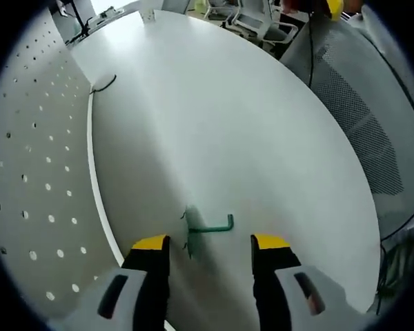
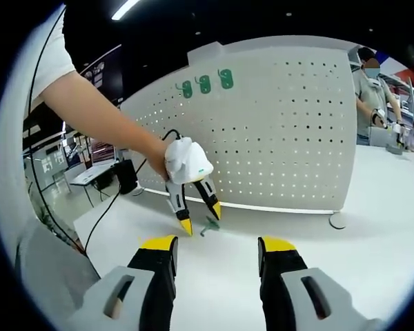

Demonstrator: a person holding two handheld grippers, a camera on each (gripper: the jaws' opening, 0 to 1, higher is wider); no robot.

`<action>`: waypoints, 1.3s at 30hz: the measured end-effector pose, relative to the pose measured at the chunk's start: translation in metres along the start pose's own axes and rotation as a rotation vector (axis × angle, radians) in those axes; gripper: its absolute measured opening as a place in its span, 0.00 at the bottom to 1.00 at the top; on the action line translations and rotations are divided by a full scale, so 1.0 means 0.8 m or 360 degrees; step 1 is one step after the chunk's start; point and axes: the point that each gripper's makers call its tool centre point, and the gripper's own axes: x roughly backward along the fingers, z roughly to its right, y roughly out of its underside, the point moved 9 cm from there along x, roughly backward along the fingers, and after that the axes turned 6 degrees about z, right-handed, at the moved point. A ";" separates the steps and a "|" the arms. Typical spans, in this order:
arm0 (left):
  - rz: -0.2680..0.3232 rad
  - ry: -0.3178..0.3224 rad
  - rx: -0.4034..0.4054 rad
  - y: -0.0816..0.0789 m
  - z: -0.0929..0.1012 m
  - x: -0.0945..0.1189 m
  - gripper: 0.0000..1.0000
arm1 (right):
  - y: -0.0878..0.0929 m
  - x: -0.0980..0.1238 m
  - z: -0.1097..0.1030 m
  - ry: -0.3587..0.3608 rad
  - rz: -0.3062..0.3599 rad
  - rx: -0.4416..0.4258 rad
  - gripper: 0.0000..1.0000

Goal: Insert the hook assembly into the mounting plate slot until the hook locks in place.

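Green hook lying loose on the white table, both grippers spread open and holding nothing.

In the left gripper view the green hook (image 1: 208,228) sits low in the frame, just ahead of the left gripper (image 1: 210,243), jaws apart on either side of it, with the white pegboard (image 1: 34,172) along the left edge. In the right gripper view the right gripper (image 2: 219,245) is at the bottom, jaws wide, and the left one hangs mid-frame over the hook, pegboard standing behind.
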 end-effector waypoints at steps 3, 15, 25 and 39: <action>0.0014 -0.0003 0.0005 0.001 -0.001 0.001 0.46 | 0.000 0.000 0.000 -0.0002 -0.0002 0.0001 0.45; -0.0001 -0.0079 0.0127 -0.002 -0.009 0.000 0.23 | 0.002 0.000 0.000 0.0000 -0.0008 -0.0013 0.42; 0.0021 -0.0164 0.0218 0.000 -0.011 -0.001 0.09 | 0.000 0.001 0.002 0.0013 0.0013 -0.0023 0.41; -0.0026 -0.0191 0.0215 -0.002 -0.012 -0.002 0.04 | 0.000 0.001 0.004 0.0026 0.0024 -0.0045 0.41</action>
